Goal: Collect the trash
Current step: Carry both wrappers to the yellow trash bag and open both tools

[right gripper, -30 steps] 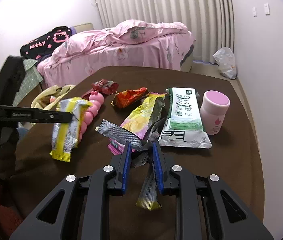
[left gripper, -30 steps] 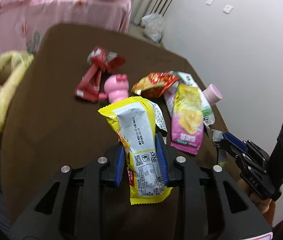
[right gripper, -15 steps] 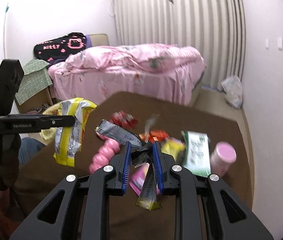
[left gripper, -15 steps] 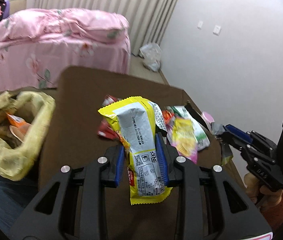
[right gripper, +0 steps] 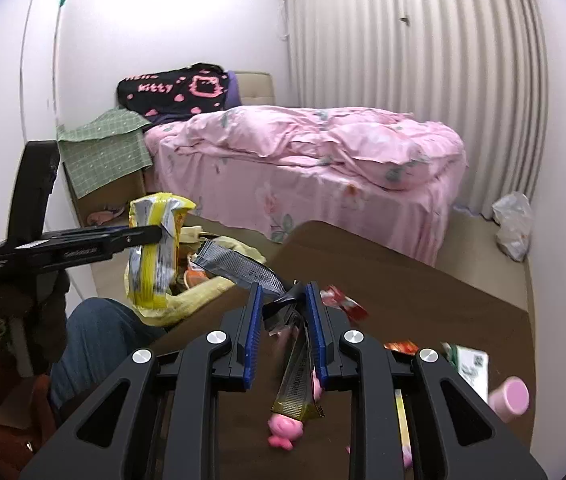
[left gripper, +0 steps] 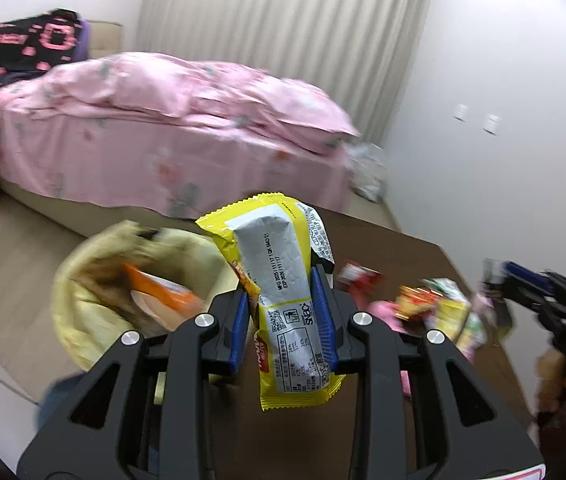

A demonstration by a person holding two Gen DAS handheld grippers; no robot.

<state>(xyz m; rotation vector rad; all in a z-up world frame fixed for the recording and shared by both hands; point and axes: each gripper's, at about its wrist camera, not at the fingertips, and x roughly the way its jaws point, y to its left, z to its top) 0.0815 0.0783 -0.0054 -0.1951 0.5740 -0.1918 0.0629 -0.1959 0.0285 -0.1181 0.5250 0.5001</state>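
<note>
**Both grippers loaded with wrappers beside the trash bag**

Left wrist view: the left hand-held gripper is clamped on a yellow snack wrapper, which stands upright between the blue pads with its printed silver back facing the camera. Behind and to the left of it sits a yellow trash bag, mouth open, with an orange packet inside. The brown worktop runs off to the right, carrying a blurred cluster of red, yellow and pink items. At the far right edge the right hand-held gripper shows, blurred, with a hand below it. A bed with pink bedding fills the background.

Right wrist view: the right hand-held gripper is closed on a silver-grey wrapper, which sticks out up and to the left, along with a thin gold-tipped sachet hanging down between the pads. On the left, the left hand-held gripper holds the yellow snack wrapper in front of the trash bag. On the worktop lie a pink pig toy, a pink-lidded jar and a red wrapper.
</note>
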